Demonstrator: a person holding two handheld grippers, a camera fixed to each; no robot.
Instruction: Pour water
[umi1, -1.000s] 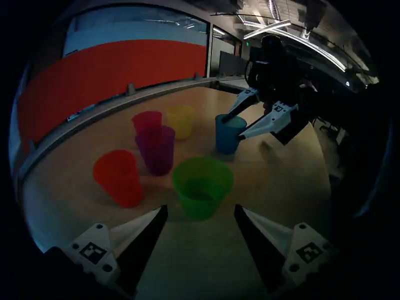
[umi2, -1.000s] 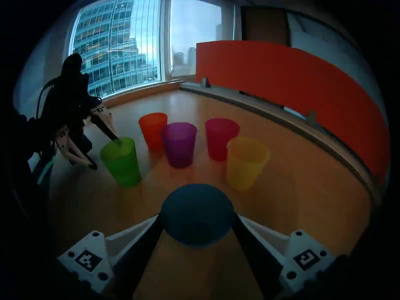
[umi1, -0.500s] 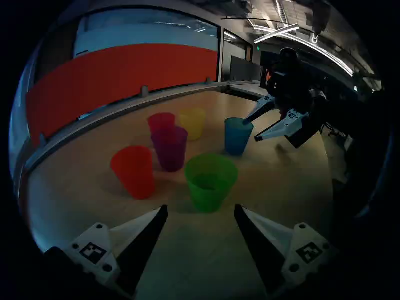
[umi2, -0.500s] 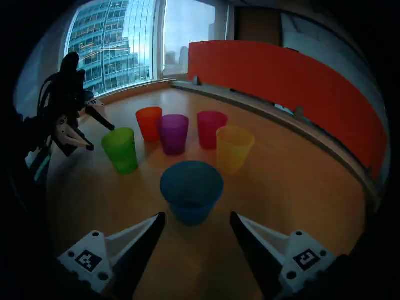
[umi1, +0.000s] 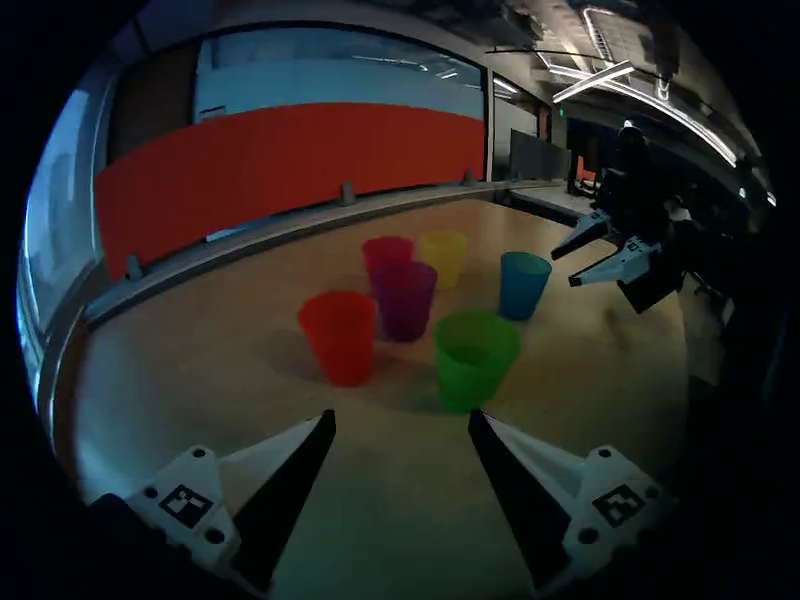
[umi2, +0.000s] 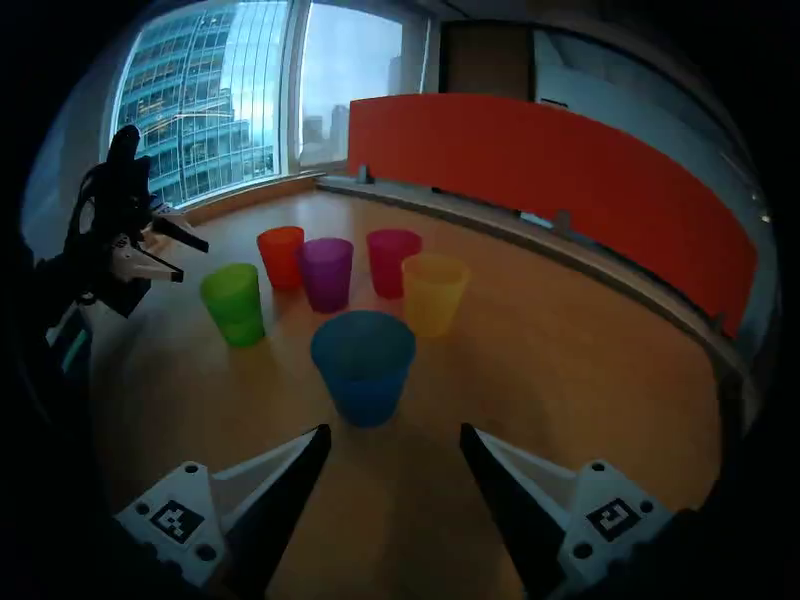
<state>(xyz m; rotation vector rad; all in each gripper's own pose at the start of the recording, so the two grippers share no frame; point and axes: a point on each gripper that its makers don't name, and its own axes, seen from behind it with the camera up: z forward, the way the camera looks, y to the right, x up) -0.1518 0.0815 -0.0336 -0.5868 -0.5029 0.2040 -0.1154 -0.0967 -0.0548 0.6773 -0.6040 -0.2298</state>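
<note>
Six coloured plastic cups stand upright in a loose cluster on a pale wooden surface (umi1: 200, 350); the purple cup (umi1: 405, 300) at the middle serves as the landmark.

In the left gripper view, the orange cup (umi1: 340, 335) stands just beside the purple cup, nearer the camera on its left; the pink cup (umi1: 385, 250) stands right behind it, partly hidden by it; the yellow cup (umi1: 443, 255) is behind it to the right; the blue cup (umi1: 523, 285) is off to its right; the green cup (umi1: 475, 360) is nearer than it on the right.

The left tool (umi1: 400, 420) is spread wide and holds nothing, with the green cup just ahead of its right finger, not touching.

In the right gripper view, the right tool (umi2: 395, 430) is also spread wide and empty; the blue cup (umi2: 362, 365) stands on the surface ahead of its fingertips, apart from them, nearer than the purple cup (umi2: 326, 272).

Whether any cup holds water cannot be told; a long red panel (umi2: 560, 160) runs behind the cluster.
</note>
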